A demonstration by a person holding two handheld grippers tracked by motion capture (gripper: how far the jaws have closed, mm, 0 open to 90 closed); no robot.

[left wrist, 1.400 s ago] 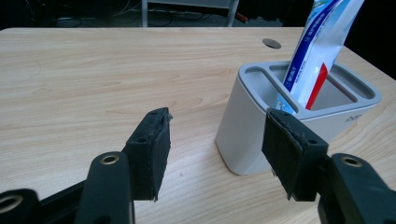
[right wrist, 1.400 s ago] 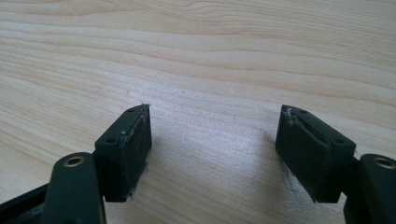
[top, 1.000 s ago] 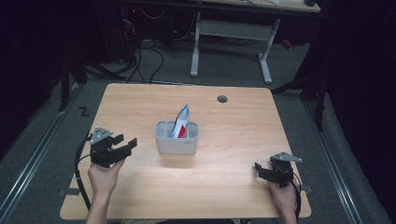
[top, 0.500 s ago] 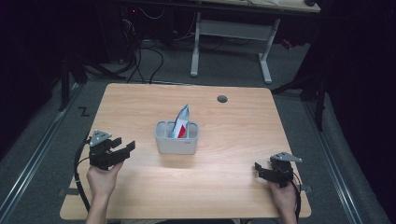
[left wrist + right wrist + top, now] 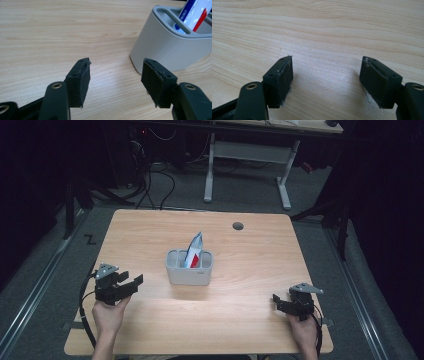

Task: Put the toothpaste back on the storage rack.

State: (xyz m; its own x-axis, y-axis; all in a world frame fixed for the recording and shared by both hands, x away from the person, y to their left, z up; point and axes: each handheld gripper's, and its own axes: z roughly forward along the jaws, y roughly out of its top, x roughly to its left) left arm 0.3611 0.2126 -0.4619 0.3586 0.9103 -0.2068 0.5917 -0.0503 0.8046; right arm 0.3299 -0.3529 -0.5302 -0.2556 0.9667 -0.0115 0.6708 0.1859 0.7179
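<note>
A grey holder (image 5: pixel 189 268) stands at the middle of the wooden table (image 5: pixel 250 250). A white, blue and red tube (image 5: pixel 194 251) leans upright inside it. My left gripper (image 5: pixel 131 285) rests near the table's front left, held by a hand, open with nothing between its jaws. In the left gripper view the holder (image 5: pixel 170 47) stands just beyond the gripper (image 5: pixel 116 75), to the right, with the tube (image 5: pixel 195 13) poking out. My right gripper (image 5: pixel 278 301) sits at the front right, open and empty. The right gripper view has the gripper (image 5: pixel 325 72) low over bare wood.
A round cable hole (image 5: pixel 238 226) marks the table's far side. Beyond the table stands a white desk frame (image 5: pixel 247 165) on a dark floor with cables (image 5: pixel 150 180). A black cable (image 5: pixel 85 320) trails from the left gripper over the front edge.
My left gripper has drifted slightly toward the front left. The right gripper and the holder have not moved.
</note>
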